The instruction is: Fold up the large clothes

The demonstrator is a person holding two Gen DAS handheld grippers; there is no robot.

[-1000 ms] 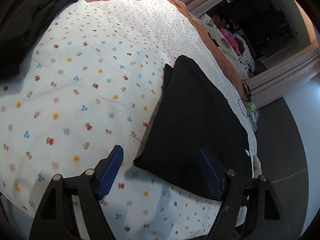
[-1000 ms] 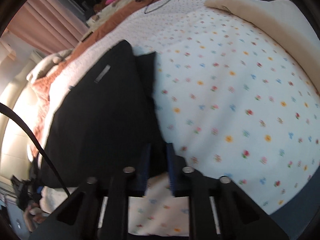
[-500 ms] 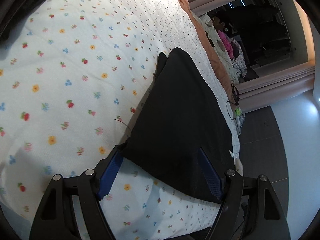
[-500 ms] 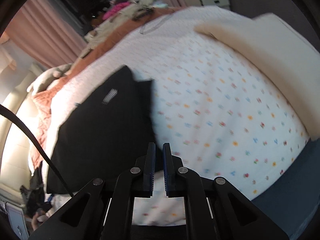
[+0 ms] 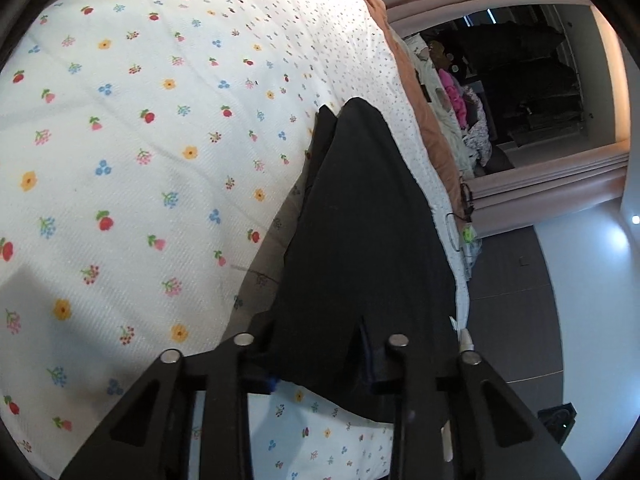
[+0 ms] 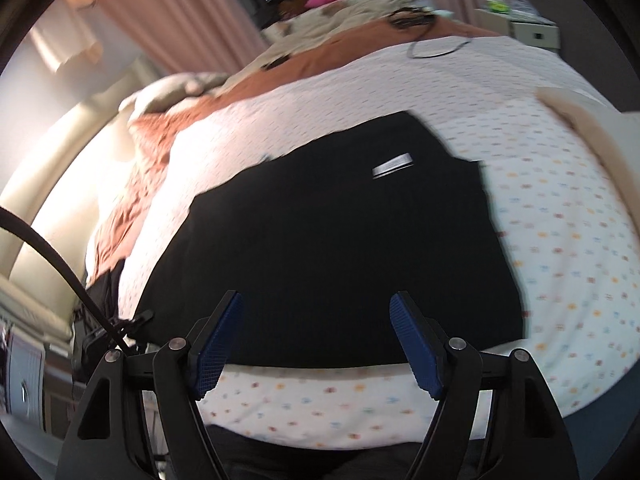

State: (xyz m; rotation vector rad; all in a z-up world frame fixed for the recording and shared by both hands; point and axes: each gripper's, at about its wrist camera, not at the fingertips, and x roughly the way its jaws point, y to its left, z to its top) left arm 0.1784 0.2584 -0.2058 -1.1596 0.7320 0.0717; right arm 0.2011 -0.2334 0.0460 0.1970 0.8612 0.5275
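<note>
The left gripper (image 5: 320, 364) has just closed, pinching the black garment (image 5: 360, 240) on the flowered sheet (image 5: 140, 160), it seems; the right gripper (image 6: 316, 340) has just opened, fingers spread above it.

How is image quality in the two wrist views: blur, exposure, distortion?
Left wrist view: sharp, strong fisheye curvature, shadow beside the black garment on the floral sheet. Right wrist view: motion-smeared flower print, overexposed glow at left, garment a detail-less black mass.

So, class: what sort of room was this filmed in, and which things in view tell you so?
Most likely a bedroom: a wide bed under a floral bedspread, pink curtains behind it, and a small bedside cabinet beyond the far corner.
</note>
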